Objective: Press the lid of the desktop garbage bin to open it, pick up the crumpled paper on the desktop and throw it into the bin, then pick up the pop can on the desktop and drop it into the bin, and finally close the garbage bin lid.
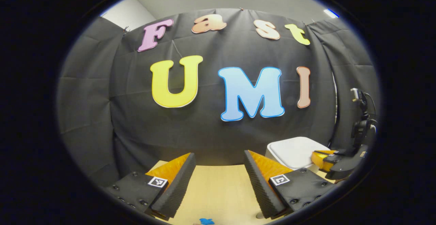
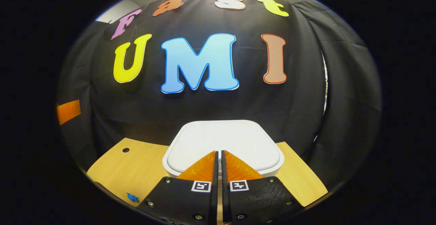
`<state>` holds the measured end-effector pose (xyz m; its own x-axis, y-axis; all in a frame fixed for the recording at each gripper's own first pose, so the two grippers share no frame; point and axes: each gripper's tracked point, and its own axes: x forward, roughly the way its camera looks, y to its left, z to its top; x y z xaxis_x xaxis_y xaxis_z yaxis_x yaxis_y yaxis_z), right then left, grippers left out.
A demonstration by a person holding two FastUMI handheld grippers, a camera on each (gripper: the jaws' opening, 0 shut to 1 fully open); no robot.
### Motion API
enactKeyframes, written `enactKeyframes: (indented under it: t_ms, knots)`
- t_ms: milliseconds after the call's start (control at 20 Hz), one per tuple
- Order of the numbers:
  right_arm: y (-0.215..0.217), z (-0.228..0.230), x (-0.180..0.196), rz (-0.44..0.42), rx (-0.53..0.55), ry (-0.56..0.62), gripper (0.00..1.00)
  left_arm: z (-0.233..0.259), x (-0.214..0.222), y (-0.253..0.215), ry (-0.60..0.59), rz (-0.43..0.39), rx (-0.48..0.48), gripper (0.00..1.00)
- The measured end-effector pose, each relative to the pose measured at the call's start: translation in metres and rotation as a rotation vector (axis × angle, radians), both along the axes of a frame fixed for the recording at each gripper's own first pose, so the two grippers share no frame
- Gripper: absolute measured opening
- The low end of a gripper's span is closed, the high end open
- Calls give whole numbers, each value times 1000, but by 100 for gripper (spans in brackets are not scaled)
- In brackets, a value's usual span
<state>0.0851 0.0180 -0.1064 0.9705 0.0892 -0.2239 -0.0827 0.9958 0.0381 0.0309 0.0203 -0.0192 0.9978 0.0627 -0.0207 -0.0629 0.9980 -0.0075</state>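
The white garbage bin [image 2: 223,143] stands at the back of the wooden desktop with its flat lid [image 2: 238,138] down. My right gripper [image 2: 219,154] is shut, with nothing between its fingers. Its tips sit over the near edge of the lid; I cannot tell whether they touch it. In the left gripper view the same bin [image 1: 294,151] is at the right, and the right gripper [image 1: 335,165] hangs over its right side. My left gripper [image 1: 219,163] is open above bare desktop, left of the bin.
The light wooden desktop [image 2: 136,170] runs to the black cloth wall behind. A small round hole [image 2: 126,149] lies in it at the back left. A small blue mark [image 2: 132,197] sits near its front left edge, also the blue mark [image 1: 206,221].
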Motion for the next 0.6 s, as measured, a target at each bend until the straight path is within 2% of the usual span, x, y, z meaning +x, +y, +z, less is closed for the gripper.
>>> enactKeyframes:
  t_ms: [450,600]
  knots:
    - [1,-6,4,-10,38,-22,6,0,2,-12,1,-26,-18,95]
    - [3,7,5,9,5,-57,6,4,-1,-14,-10,-34,-6,95]
